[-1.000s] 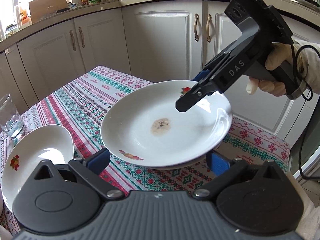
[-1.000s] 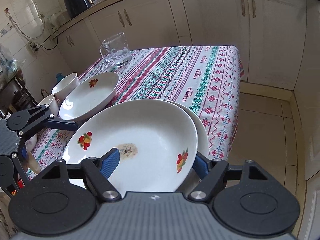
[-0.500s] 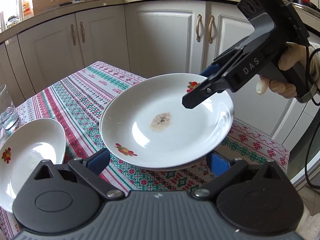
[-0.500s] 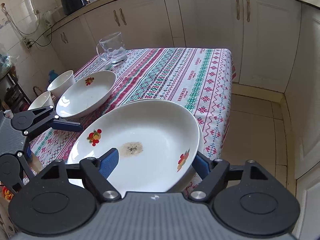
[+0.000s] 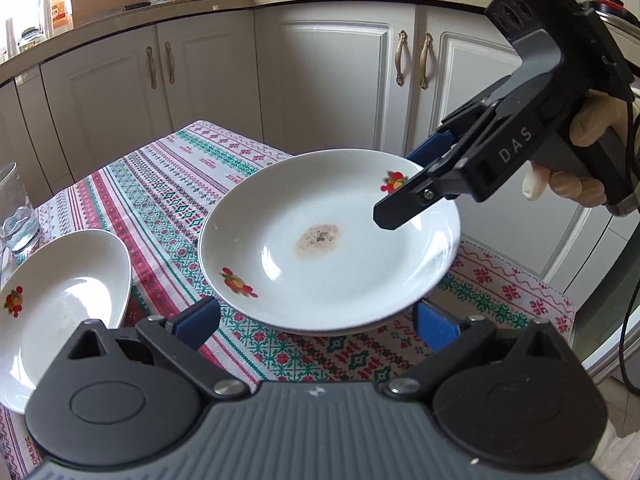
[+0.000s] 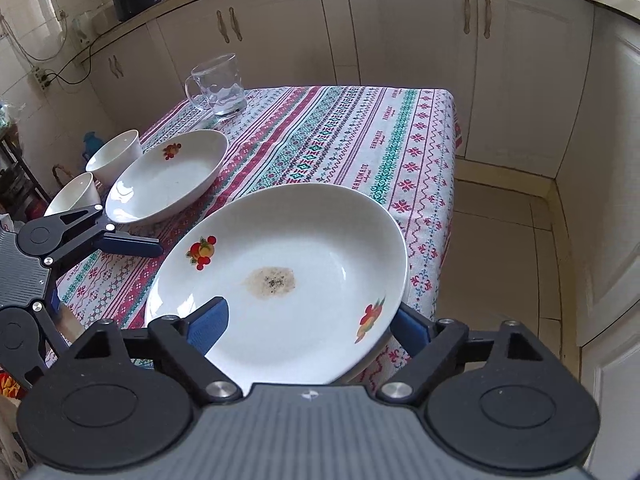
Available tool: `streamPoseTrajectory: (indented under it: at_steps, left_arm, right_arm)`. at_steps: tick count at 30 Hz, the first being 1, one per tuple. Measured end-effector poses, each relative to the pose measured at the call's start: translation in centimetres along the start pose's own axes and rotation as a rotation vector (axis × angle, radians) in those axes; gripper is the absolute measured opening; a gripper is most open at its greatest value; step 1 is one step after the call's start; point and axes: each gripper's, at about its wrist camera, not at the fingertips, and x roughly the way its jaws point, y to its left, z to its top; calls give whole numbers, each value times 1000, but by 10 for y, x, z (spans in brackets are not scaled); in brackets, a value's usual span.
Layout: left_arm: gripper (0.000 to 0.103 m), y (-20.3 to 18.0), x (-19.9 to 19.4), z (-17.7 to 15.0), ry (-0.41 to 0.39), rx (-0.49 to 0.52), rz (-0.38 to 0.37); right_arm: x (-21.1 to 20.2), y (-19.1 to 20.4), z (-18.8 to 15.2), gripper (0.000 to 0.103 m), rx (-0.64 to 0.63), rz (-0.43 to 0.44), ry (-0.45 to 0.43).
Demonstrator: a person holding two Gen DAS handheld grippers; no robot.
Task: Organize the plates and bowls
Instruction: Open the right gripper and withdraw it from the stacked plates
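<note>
Patterned tablecloth [image 6: 340,128] fills mid-frame. Right gripper [image 6: 308,320] pinches the stained plate [image 6: 288,280] (rim between its fingers); left gripper [image 5: 316,322], lower frame, stands spread.

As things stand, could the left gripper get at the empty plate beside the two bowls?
Probably yes. The left gripper is open and holds nothing, and it sits right next to that plate, with only bare tablecloth between them. The right gripper is occupied, clamped on the stained plate.
</note>
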Motion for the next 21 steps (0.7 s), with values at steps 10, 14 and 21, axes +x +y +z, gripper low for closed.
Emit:
streamPoseTrajectory:
  at_steps: [10, 14, 21]
  left_arm:
    - [102, 5, -26, 0, -65, -73, 41]
    - [102, 7, -38, -6, -71, -97, 99]
    - [102, 15, -63, -23, -82, -165, 155]
  right_arm:
    - [-14, 14, -8, 103, -2, -33, -43]
    - [-24, 32, -13, 103, -38, -55, -77]
    - [-33, 75, -28, 103, -154, -132, -128]
